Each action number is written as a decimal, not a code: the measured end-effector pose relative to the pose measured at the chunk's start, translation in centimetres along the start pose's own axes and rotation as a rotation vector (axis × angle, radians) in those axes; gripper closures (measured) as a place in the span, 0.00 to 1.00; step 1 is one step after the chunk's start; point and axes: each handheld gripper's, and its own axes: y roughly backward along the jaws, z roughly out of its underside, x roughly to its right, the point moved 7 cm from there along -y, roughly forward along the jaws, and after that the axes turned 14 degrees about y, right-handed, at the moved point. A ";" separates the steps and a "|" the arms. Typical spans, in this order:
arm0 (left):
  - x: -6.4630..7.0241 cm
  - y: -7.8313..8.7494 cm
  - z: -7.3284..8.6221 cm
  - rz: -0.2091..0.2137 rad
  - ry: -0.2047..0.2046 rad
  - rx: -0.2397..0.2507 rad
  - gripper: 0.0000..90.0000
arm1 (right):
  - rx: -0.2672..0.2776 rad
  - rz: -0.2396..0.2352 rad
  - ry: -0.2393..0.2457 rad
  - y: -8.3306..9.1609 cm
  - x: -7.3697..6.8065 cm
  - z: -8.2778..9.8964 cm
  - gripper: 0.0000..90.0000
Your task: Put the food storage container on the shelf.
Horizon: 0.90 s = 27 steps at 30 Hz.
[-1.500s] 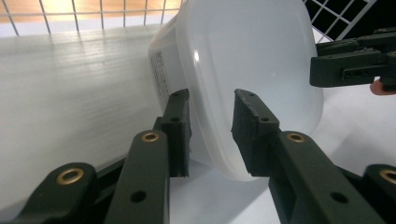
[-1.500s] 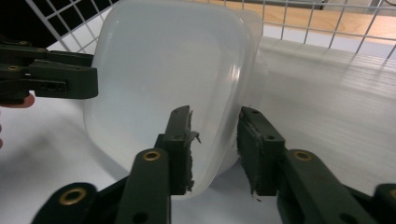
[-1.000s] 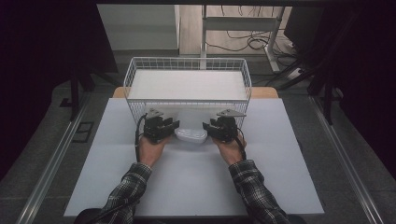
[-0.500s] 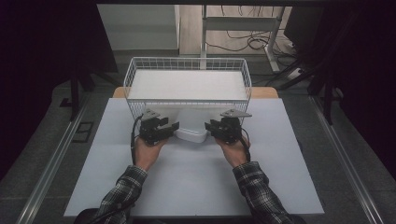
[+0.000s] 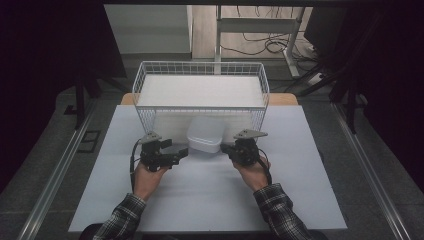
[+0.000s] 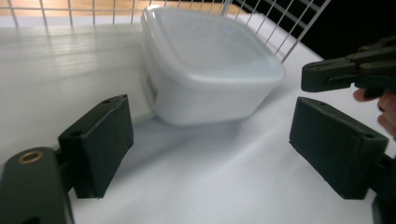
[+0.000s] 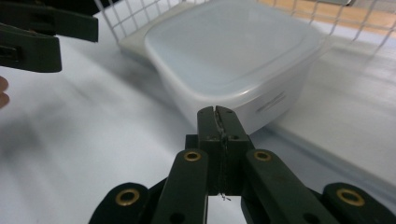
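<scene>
Hand-held grippers (image 5: 181,152) (image 5: 226,148) flank the lidded white container (image 5: 205,134), neither touching it.

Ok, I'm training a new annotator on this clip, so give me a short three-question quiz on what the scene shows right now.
1. True or false: the right gripper is shut with nothing between its pads.
2. Where does the lidded white container stand? A) inside the wire basket B) on the white table, in front of the basket C) lifted off the table in the left gripper
3. In a word, how do the left gripper's jaws stand, and do its pads touch the container?

Key
1. True.
2. B.
3. Open, having just been opening; the pads are clear of the container, which sits ahead of them.
</scene>
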 end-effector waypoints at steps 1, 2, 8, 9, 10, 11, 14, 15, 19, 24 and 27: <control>0.1 0.2 0.4 -0.005 -0.014 -0.005 0.12 | -0.008 -0.003 0.006 -0.2 -0.2 0.1 0.99; 0.2 0.4 0.8 -0.011 -0.029 -0.012 0.11 | -0.013 -0.002 0.013 -0.3 -0.3 0.2 0.99; 0.5 2.0 3.1 -0.036 -0.095 -0.037 0.08 | -0.038 -0.016 0.015 -1.6 -0.5 0.5 0.99; 0.6 2.3 3.4 -0.041 -0.103 -0.038 0.08 | -0.038 -0.016 0.015 -1.6 -0.5 0.5 0.99; 0.5 2.6 3.7 -0.046 -0.110 -0.041 0.08 | -0.038 -0.014 0.016 -1.9 -0.4 0.6 0.99; 0.5 2.9 4.0 -0.052 -0.116 -0.043 0.08 | -0.046 -0.022 0.003 -2.1 -0.4 0.7 0.99; 0.2 3.8 4.6 -0.063 -0.116 -0.040 0.08 | -0.054 -0.019 0.000 -2.6 -0.1 0.9 0.99; 0.1 4.1 4.8 -0.065 -0.110 -0.038 0.08 | -0.055 -0.019 -0.007 -2.7 0.0 0.9 0.99; -0.4 5.0 5.3 -0.074 -0.086 -0.036 0.08 | -0.055 -0.008 -0.013 -3.2 0.5 0.8 0.99; -0.5 5.2 5.9 -0.080 -0.080 -0.047 0.09 | -0.059 0.002 -0.033 -4.0 1.1 0.8 0.99; -0.3 5.1 6.2 -0.080 -0.088 -0.059 0.09 | -0.062 -0.003 -0.041 -4.7 1.0 0.7 0.99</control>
